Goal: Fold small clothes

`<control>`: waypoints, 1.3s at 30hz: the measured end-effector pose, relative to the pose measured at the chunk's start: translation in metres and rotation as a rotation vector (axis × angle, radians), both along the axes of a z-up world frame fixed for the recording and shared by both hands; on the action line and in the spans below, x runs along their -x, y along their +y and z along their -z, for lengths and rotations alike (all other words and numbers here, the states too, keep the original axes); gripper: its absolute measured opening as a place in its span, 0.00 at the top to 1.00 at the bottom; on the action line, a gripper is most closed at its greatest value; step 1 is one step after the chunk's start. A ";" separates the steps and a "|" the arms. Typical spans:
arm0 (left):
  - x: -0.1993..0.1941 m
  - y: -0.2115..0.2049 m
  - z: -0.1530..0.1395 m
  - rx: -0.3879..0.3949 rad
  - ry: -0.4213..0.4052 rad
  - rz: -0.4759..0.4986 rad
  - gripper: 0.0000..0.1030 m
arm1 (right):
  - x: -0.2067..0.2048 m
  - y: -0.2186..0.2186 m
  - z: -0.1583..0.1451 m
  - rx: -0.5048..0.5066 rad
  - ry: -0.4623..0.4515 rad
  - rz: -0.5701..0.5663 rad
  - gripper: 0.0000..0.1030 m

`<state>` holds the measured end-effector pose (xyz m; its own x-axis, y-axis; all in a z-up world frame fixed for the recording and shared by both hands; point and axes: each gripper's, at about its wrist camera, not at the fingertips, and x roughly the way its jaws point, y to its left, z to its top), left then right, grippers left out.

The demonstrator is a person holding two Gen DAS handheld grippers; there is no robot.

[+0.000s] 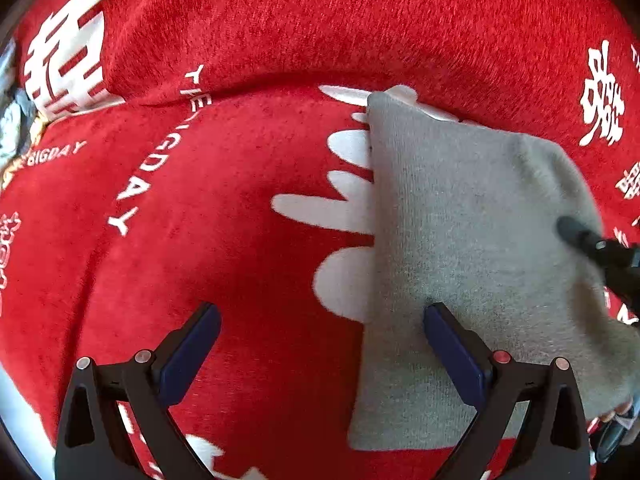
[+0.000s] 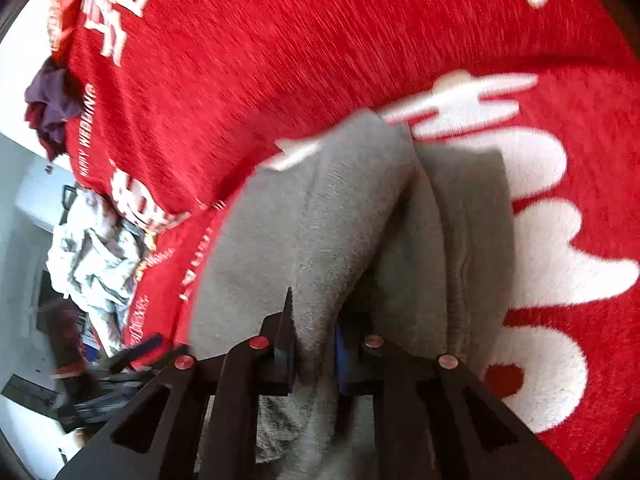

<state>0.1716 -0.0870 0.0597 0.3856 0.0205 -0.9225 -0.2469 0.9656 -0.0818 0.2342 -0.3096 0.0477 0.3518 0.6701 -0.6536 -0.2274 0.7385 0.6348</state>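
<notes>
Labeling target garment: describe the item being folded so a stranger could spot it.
Start at the red blanket with white lettering that fills the view. On its right half lies a small grey knit garment, the only plain, unprinted piece there, pinched by the right tool.

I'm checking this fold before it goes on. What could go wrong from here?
1. The right gripper pinches only a narrow ridge of the grey garment; it may slip out.
2. The left gripper is open, pinning nothing, so the cloth could drag across the red blanket and bunch.
</notes>
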 end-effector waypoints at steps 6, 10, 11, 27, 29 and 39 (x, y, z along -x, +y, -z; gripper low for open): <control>-0.013 -0.045 -0.017 0.015 -0.022 0.124 0.01 | 0.006 -0.014 -0.045 0.075 -0.145 0.007 0.86; -0.012 -0.073 0.008 -0.040 0.045 0.191 0.01 | -0.014 -0.015 0.004 0.217 -0.026 -0.014 0.86; -0.011 -0.075 0.009 -0.050 0.050 0.202 0.01 | -0.015 -0.015 0.014 0.239 -0.015 -0.023 0.84; 0.013 -0.035 -0.002 -0.043 -0.008 0.084 0.01 | 0.102 -0.019 -0.059 0.297 -0.207 -0.096 0.43; 0.014 -0.036 0.003 -0.062 -0.001 0.093 0.01 | 0.104 -0.010 -0.039 0.280 -0.147 -0.132 0.60; 0.018 -0.030 0.016 -0.068 0.058 0.106 0.01 | 0.123 -0.029 0.014 0.250 -0.001 -0.047 0.90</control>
<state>0.1537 -0.1168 0.0438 0.3346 0.0454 -0.9413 -0.1454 0.9894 -0.0040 0.1114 -0.3387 0.0342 0.3244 0.5034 -0.8009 -0.2656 0.8611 0.4336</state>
